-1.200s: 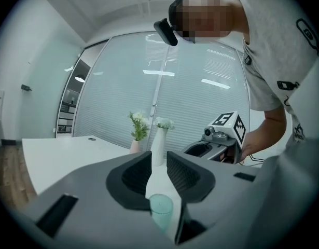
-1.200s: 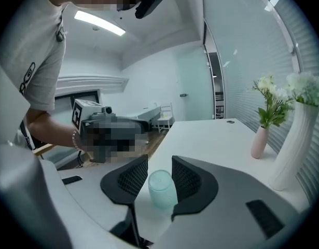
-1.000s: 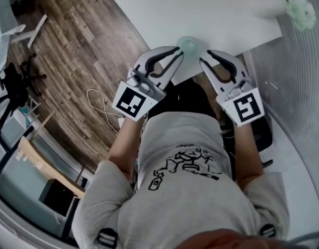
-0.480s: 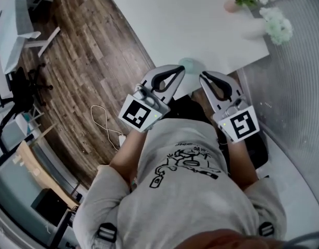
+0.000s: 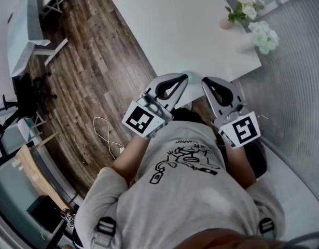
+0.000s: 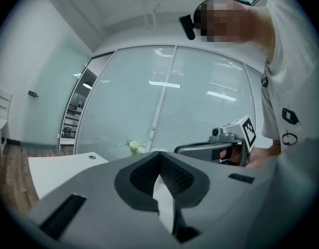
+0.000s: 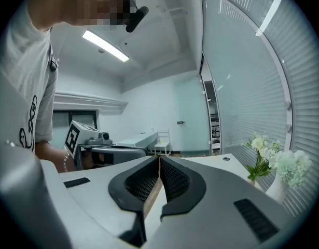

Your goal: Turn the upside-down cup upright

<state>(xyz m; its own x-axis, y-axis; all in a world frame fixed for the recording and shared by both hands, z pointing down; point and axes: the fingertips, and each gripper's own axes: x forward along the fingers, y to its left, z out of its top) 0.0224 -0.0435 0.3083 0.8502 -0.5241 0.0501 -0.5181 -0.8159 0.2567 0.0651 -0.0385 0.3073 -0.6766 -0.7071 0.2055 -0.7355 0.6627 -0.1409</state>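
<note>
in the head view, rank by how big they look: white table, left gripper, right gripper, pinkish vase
1. white table
2. left gripper and right gripper: they look alike, so unranked; both are nearer the camera, which inflates them
3. pinkish vase, by far the smallest

The white table (image 5: 169,30) reaches away ahead of the right gripper (image 5: 205,80). At its far corner, beyond and right of this gripper, stand flowers in a pink vase (image 5: 225,23) and a white bunch (image 5: 264,37), probably in a pale vase.
</note>
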